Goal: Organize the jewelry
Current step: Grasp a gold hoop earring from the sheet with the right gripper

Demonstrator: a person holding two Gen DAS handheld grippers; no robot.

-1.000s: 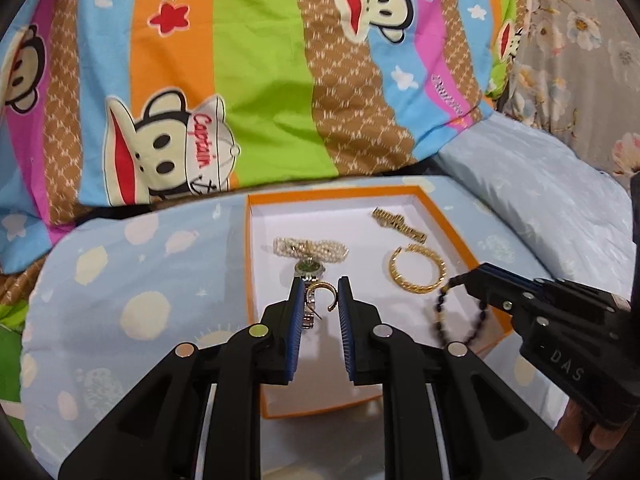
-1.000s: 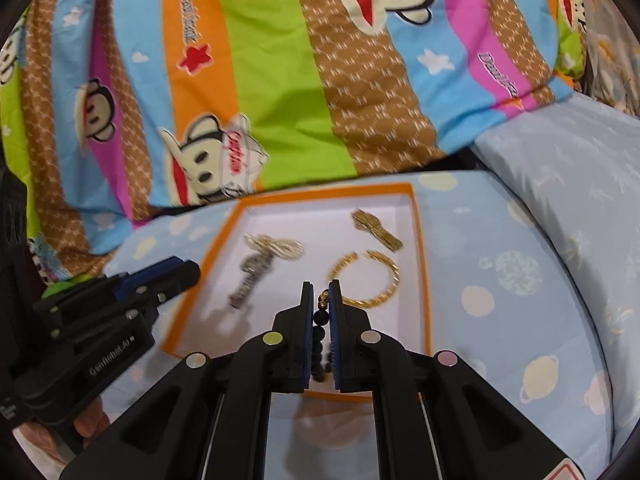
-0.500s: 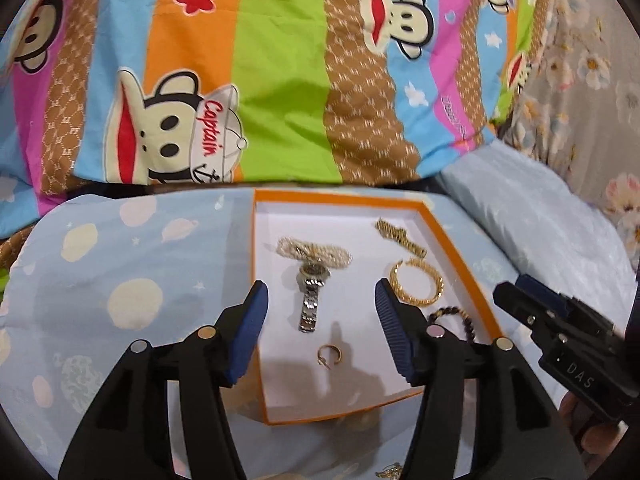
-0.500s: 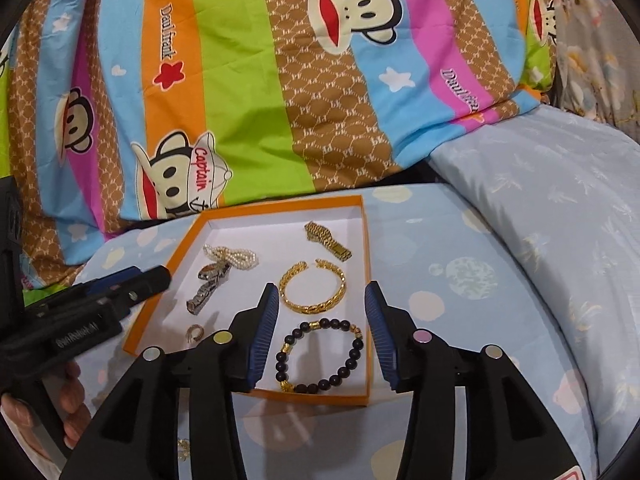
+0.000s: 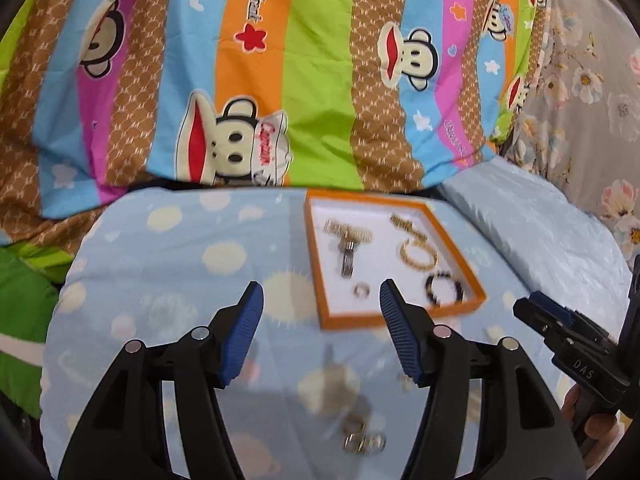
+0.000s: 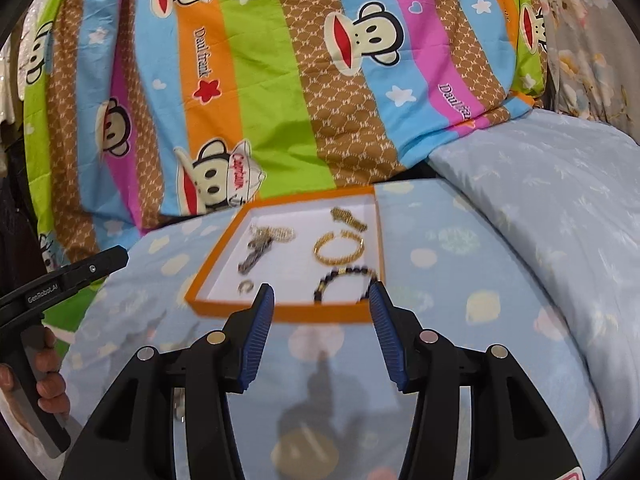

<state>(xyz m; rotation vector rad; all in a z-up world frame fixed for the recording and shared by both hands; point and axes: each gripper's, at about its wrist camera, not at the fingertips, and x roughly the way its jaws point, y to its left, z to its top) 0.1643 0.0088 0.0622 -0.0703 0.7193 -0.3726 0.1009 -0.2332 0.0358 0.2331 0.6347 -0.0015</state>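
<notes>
An orange-rimmed white tray [image 5: 394, 322] [image 6: 280, 314] lies on the blue spotted sheet. In it are a small gold ring [image 5: 362, 291] [image 6: 246, 287], a black bead bracelet [image 5: 431, 281] [image 6: 320, 288], a gold bracelet [image 5: 412, 258] [image 6: 320, 254], a silver watch [image 5: 348, 258] [image 6: 254, 258] and a gold chain piece [image 5: 402, 222]. My left gripper [image 5: 321, 285] hangs short of the tray's near left corner, its jaws opening with nothing between them. My right gripper [image 6: 321, 287] stands open and empty before the tray's near rim. Loose rings [image 5: 362, 442] lie on the sheet below the left gripper.
A striped monkey-print quilt [image 5: 320, 80] rises behind the tray. A pale blue pillow [image 6: 540, 208] lies to the right, with floral fabric [image 5: 592, 80] beyond. Green cloth [image 5: 24, 300] sits at the left edge. A hand [image 6: 48, 384] holds the left gripper's handle.
Both grippers opened, leaving the ring and the black bead bracelet in the tray. Both then drew back from the tray, the left one also shifting leftward.
</notes>
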